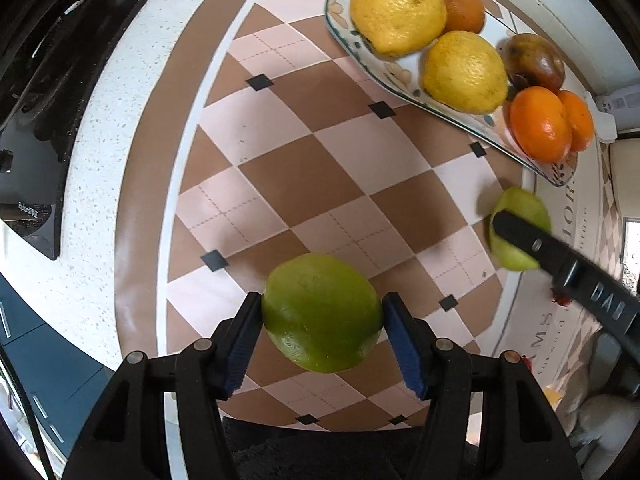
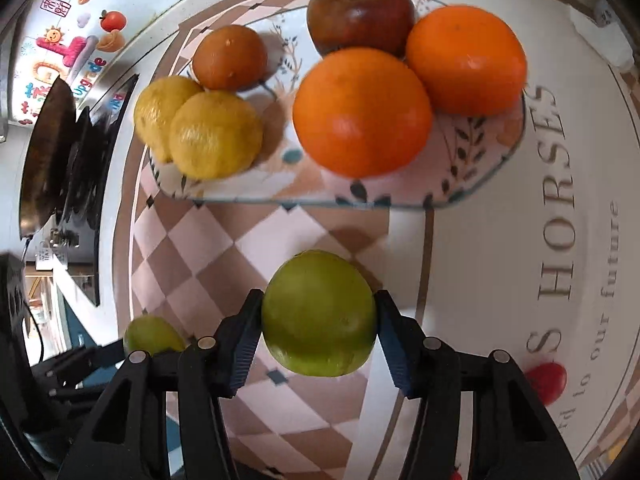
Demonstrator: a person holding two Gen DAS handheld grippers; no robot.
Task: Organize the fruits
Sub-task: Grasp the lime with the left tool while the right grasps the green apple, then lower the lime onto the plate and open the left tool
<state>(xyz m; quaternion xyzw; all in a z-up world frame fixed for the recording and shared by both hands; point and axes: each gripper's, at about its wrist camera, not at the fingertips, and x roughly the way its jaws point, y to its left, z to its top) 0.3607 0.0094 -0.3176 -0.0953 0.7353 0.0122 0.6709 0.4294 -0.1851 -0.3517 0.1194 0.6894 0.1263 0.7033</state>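
Observation:
My left gripper (image 1: 322, 320) points down and is shut on a green fruit (image 1: 320, 312), its blue pads pressing both sides above the checkered mat (image 1: 300, 140). My right gripper (image 2: 318, 320) is shut on a second green fruit (image 2: 318, 312). In the left wrist view that second fruit (image 1: 524, 208) shows at the right, crossed by a black finger (image 1: 532, 242) of the right gripper. The first fruit (image 2: 150, 334) sits low left in the right wrist view. Beyond them, a patterned oblong plate (image 2: 472, 168) (image 1: 334, 16) holds two lemons (image 2: 214, 134), three oranges (image 2: 360, 112) and a dark red apple (image 2: 360, 12).
The mat lies on a white speckled counter (image 1: 92, 140). A black stove with a dark pan (image 2: 48, 152) stands at the left. The mat's pale part with lettering (image 2: 560, 200) lies to the right. Colourful stickers (image 2: 60, 48) mark a surface at the far left.

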